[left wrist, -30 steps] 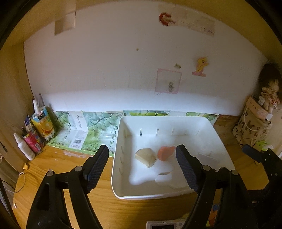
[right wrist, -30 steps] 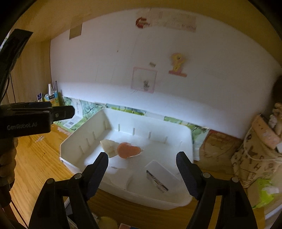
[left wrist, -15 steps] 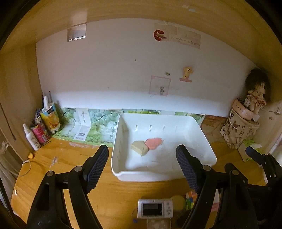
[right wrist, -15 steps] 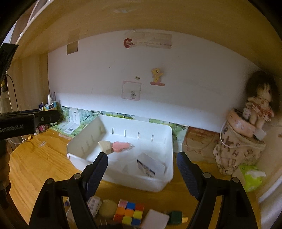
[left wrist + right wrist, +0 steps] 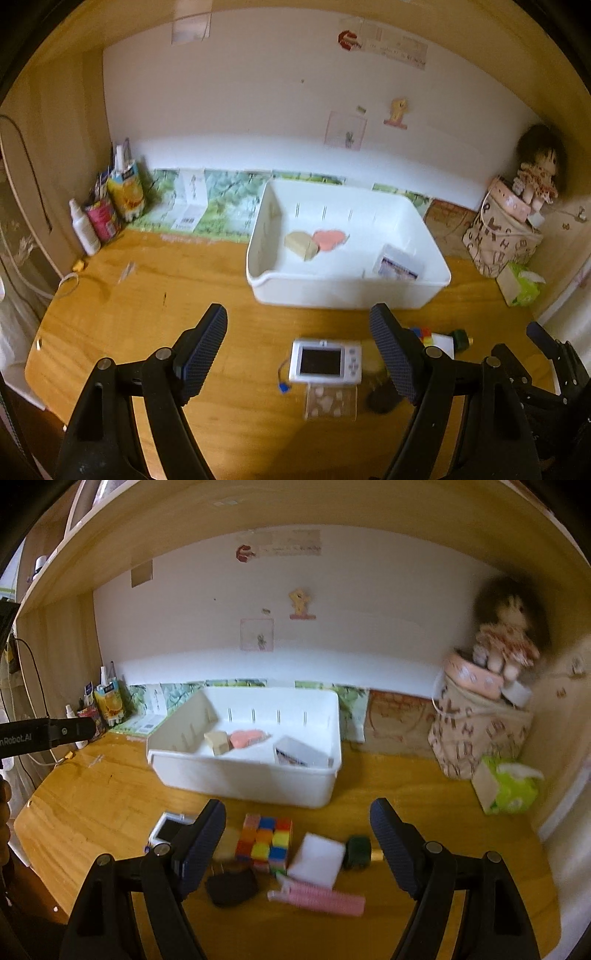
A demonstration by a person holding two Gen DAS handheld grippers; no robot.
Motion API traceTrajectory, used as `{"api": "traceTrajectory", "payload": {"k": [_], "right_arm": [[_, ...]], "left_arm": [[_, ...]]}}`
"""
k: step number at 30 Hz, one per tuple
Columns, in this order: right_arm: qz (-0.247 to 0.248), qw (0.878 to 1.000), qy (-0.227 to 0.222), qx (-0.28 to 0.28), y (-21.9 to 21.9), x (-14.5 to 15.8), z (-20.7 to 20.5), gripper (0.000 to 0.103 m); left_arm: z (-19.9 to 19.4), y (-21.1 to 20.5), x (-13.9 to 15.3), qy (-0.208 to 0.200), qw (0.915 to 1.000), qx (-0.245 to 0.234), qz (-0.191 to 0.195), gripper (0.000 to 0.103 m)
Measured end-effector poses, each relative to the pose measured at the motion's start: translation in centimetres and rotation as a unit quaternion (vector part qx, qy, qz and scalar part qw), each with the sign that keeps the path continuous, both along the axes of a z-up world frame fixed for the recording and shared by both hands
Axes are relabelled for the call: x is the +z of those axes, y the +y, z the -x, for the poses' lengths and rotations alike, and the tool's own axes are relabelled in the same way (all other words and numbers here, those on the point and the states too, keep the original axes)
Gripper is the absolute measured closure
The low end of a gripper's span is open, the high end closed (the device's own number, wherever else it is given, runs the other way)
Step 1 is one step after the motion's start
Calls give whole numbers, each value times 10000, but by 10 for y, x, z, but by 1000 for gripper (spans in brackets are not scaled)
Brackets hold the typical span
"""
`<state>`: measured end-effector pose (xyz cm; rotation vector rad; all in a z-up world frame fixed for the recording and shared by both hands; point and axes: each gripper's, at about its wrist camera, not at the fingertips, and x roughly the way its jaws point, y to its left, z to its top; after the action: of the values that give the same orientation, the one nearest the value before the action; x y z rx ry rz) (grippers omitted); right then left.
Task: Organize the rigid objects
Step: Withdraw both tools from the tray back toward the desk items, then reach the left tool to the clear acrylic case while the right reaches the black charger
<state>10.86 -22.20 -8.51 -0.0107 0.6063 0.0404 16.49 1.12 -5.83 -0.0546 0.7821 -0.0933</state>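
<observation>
On left tongs (image 5: 79, 728): "nRobot.AI"

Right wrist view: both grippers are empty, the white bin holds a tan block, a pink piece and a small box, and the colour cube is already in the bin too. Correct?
Not quite. The colour cube lies on the desk in front of the white bin, as the right wrist view shows. The rest holds.

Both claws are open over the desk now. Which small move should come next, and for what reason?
Probably lower the right claw onto the colour cube, which lies between its open fingers. Reason: the white bin already holds a few pieces, while the cube, the white block and the pink comb lie loose on the desk in front of it.
</observation>
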Motion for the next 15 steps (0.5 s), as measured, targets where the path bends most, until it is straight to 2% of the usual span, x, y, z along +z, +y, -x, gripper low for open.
{"api": "traceTrajectory", "payload": {"k": [9, 12, 15], "right_arm": [[-396, 9989, 174, 201, -6, -21, 31, 22], [-584, 9972, 203, 414, -5, -28, 39, 22], [-525, 9963, 182, 650, 3, -34, 45, 22]], "left_arm": [[16, -10, -20, 714, 9973, -148, 44, 21], [16, -15, -29, 993, 9948, -212, 19, 21], [13, -17, -39, 1360, 9904, -213, 102, 21]]}}
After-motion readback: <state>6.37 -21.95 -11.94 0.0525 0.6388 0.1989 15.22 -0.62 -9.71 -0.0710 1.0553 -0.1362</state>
